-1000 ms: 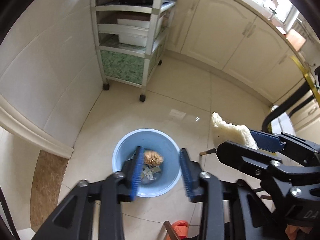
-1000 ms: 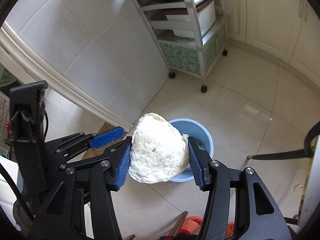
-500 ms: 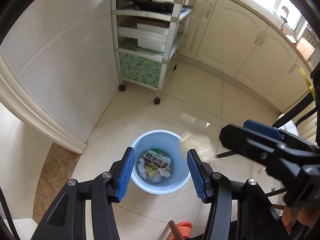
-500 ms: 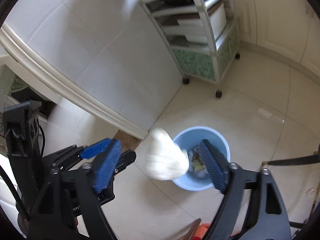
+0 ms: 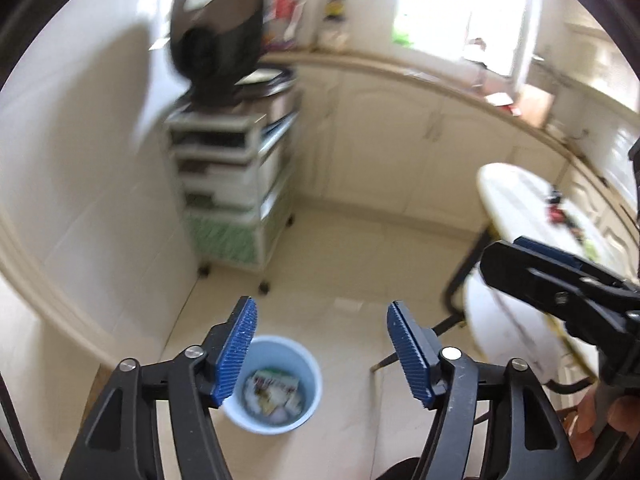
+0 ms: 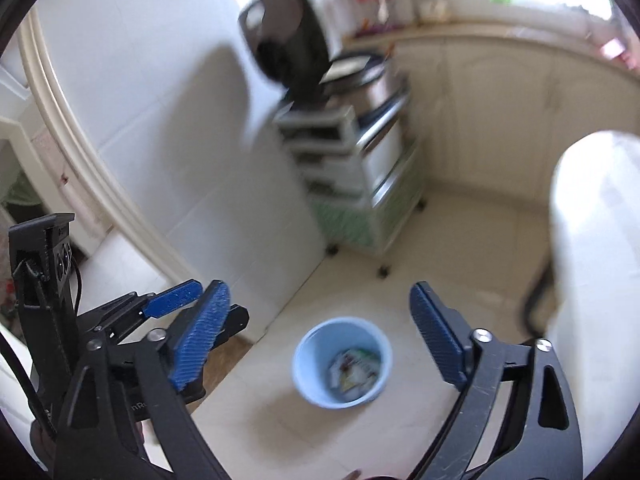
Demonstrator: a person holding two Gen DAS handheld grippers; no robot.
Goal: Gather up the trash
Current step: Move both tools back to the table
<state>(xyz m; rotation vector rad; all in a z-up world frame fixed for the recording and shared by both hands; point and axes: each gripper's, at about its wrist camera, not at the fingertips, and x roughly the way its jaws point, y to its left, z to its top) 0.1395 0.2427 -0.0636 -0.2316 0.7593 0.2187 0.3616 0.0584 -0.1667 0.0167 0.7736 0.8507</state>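
A light blue bin (image 5: pixel 276 388) stands on the tiled floor below both grippers, with paper scraps and a printed packet (image 5: pixel 274 386) inside. In the right wrist view the same bin (image 6: pixel 342 362) holds the same trash (image 6: pixel 354 370). My left gripper (image 5: pixel 322 352) hangs high above the bin, its jaws opening with nothing between them. My right gripper (image 6: pixel 320 340) is also well above the bin, jaws opening wide and empty. The right gripper (image 5: pixel 560 280) shows at the right of the left wrist view, the left gripper (image 6: pixel 176 300) at the left of the right wrist view.
A wheeled shelf cart (image 5: pixel 236 200) with a black cooker (image 5: pixel 220 48) on top stands against the tiled wall. Cream cabinets (image 5: pixel 400 140) run along the back. A white round table (image 5: pixel 536 216) on black legs is at the right. A hand (image 5: pixel 604 412) grips the right tool.
The white crumpled wad left the right gripper and dropped toward the bin. Both grippers opened wider and rose, so the bin looks smaller and more of the room shows.
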